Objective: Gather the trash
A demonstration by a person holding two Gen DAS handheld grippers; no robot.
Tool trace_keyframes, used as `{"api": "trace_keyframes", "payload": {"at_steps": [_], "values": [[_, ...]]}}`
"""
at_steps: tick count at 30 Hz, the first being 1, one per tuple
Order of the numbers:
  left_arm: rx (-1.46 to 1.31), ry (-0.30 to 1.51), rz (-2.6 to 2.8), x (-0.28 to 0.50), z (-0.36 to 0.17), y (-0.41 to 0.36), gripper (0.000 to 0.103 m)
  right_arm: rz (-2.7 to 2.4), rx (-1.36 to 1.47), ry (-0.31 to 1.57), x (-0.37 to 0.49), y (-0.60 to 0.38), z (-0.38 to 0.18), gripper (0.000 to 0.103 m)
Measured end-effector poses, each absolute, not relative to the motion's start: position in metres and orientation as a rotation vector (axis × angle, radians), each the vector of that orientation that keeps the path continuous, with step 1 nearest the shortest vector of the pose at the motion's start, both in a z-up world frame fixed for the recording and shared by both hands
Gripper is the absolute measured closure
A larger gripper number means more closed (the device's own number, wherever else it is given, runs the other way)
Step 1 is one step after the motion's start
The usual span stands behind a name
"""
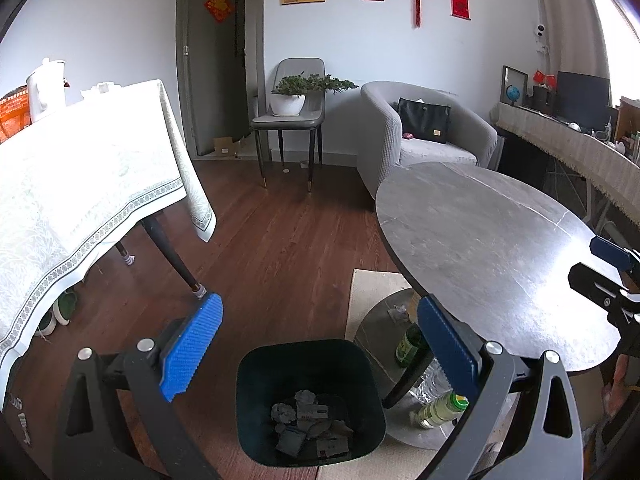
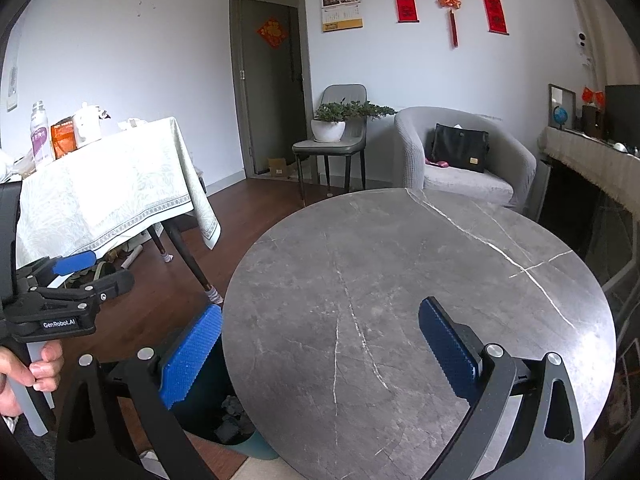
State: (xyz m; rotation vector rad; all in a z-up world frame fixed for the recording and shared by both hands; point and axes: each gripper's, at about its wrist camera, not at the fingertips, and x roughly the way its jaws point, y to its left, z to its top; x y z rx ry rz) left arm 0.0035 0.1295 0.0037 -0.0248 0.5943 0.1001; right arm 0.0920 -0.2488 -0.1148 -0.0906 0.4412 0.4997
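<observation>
Left gripper point(image 1: 316, 344): your blue pads are spread wide with nothing between them, held straight above the trash bin
Trash bin point(image 1: 310, 400): dark and square, standing on the wooden floor point(image 1: 280, 240) just left of the round table, its near edge by a pale rug point(image 1: 372, 300)
Trash point(image 1: 308, 424): crumpled grey paper and flat wrappers lying in the bottom of the trash bin
Round table point(image 2: 420, 300): grey marble-look top with white veins, bare across the part you can see; its edge overhangs the trash bin on the bin's right
Right gripper point(image 2: 320, 344): your fingers stand apart and empty over the near part of the round table, the left pad past the table's left edge
Bottles point(image 1: 440, 408): a clear one with a green cap, a green one and a clear crumpled one on the round table's lower base, right of the trash bin
Hand point(image 2: 24, 376): yours, wrapped round the left gripper's handle, left of the round table
Clothed table point(image 1: 80, 184): white cloth with a patterned border, well left of the trash bin across the floor
</observation>
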Motion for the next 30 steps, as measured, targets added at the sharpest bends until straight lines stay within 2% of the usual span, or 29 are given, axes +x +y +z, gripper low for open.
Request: {"api": "trace_keyframes", "payload": {"at_steps": [30], "values": [[-0.034, 0.601, 0.105, 0.006, 0.0024, 0.1293, 0.003, 0.501, -0.088, 0.433, 0.0914, -0.2521, -0.1129, 0.003]]}}
